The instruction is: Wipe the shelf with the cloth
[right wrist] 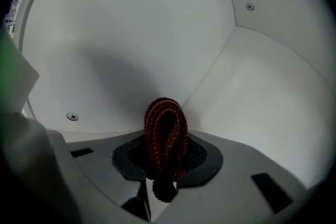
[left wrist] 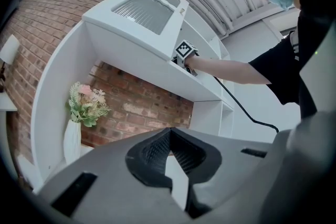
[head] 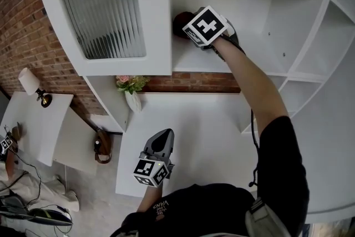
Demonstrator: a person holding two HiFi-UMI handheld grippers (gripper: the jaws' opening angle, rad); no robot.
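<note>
Dark red cloth [right wrist: 166, 118], folded into a loop and clamped between the jaws of the right gripper [right wrist: 167, 147], inside a compartment of the white shelf [head: 194, 64]. Left gripper [head: 162, 142], jaws together and empty, hangs near, over the white table [head: 205, 119].
</note>
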